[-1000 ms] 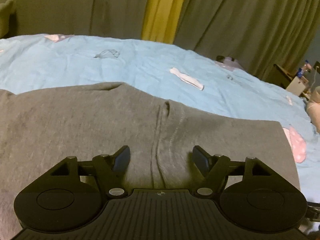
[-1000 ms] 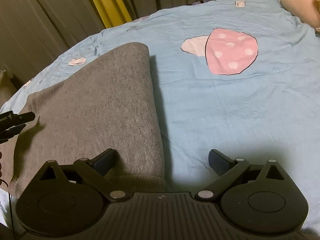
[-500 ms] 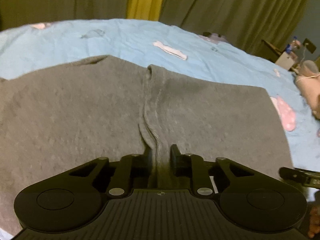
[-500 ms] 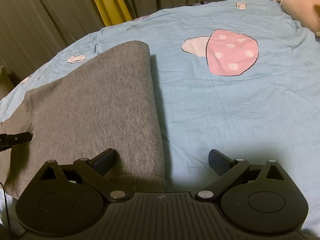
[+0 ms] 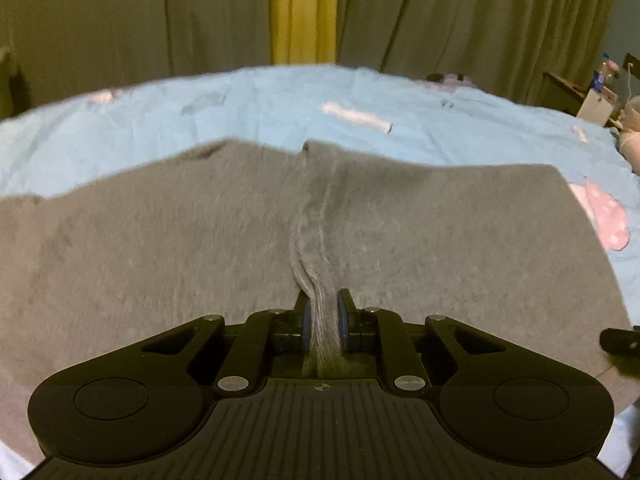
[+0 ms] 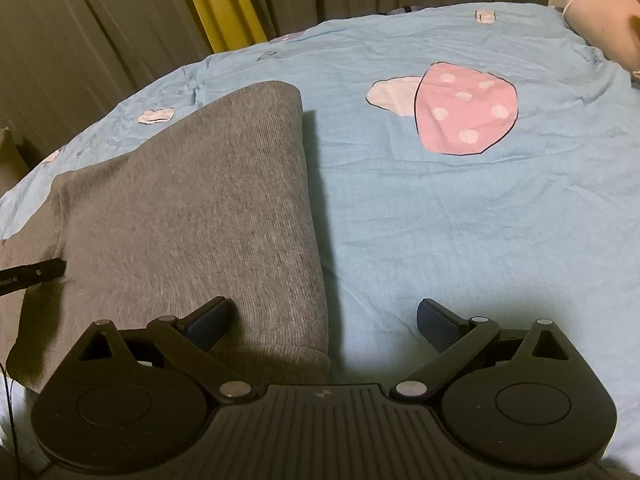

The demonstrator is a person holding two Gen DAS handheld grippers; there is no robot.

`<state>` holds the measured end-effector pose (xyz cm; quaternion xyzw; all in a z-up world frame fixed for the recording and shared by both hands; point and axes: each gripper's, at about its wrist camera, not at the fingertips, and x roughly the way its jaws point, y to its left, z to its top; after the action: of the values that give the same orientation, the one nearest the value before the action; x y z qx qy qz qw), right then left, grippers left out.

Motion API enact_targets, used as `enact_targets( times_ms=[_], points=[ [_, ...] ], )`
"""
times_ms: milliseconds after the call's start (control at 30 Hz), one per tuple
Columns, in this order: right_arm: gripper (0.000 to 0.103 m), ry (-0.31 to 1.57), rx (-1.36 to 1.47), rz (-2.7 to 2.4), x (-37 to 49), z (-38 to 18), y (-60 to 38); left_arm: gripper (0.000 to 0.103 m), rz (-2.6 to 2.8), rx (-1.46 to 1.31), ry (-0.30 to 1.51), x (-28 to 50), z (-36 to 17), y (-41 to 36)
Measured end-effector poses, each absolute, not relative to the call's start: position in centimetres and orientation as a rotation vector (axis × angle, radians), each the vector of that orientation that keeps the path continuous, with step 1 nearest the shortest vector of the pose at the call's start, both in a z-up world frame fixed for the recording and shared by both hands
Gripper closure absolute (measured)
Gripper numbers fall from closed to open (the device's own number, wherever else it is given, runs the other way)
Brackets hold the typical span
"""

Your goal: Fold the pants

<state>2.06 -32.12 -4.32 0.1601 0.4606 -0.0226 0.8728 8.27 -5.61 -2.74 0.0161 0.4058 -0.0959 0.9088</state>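
Left wrist view: the left gripper (image 5: 323, 322) is clenched on a raised ridge of the grey pants (image 5: 160, 264), with the blue pads (image 5: 306, 326) pressing the bunched fabric from both sides. The ridge runs away from the gripper along the centre seam toward the far edge of the garment, where a small notch shows. The pants lie spread wide across the light blue bed sheet (image 5: 440, 140), filling most of the lower part of this view; their far edge is uneven and looks slightly blurred. A white patch (image 5: 356, 116) and a pink patch (image 5: 604, 220) are printed on the sheet beyond and to the right of the garment. Olive curtains (image 5: 460, 20) with a yellow strip (image 5: 304, 12) between them hang behind the bed. The tip of a black tool (image 5: 620, 340) shows at the right edge of the frame, just off the corner of the fabric.

Right wrist view: the right gripper (image 6: 324, 322) is released, its jaws standing wide apart. One finger (image 6: 208, 320) rests over the folded side of the pants (image 6: 192, 208), the other (image 6: 440, 322) is above bare bed sheet (image 6: 480, 240), and the garment's rounded right-hand fold edge lies between them. A pink spotted mushroom print (image 6: 460, 114) sits on the sheet well beyond the gripper. At the left border, the black tip of the other gripper (image 6: 36, 274) reaches onto the grey cloth.
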Motion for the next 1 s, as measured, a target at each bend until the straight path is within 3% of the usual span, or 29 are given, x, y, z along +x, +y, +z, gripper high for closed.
enact_targets(
  times_ms=[167, 233, 367, 500, 733, 1000],
  points=[
    [0.004, 0.961, 0.334, -0.043, 2.1, -4.3, -32.0, 0.087, -0.201, 0.036, 0.801, 7.9, -2.1, -5.0],
    [0.004, 0.962, 0.326, -0.045, 2.2, -4.4, -31.9, 0.08, -0.179, 0.055, 0.833, 8.2, -3.3, -4.8],
    [0.004, 0.963, 0.324, -0.056, 2.1, -4.4, -31.9, 0.054, -0.097, -0.016, 0.767, 7.5, -1.6, -2.9],
    [0.004, 0.965, 0.325, -0.058, 2.1, -4.4, -31.9, 0.028, 0.048, -0.21, 0.646, 6.0, 1.7, 3.8],
    [0.004, 0.963, 0.316, -0.062, 2.3, -4.5, -31.7, 0.025, 0.296, -0.512, 0.58, 0.9, 2.4, 19.5],
    [0.004, 0.958, 0.298, -0.073, 2.4, -4.6, -31.3, 0.026, 0.285, -0.803, 0.617, -1.1, -2.8, 26.2]
  ],
)
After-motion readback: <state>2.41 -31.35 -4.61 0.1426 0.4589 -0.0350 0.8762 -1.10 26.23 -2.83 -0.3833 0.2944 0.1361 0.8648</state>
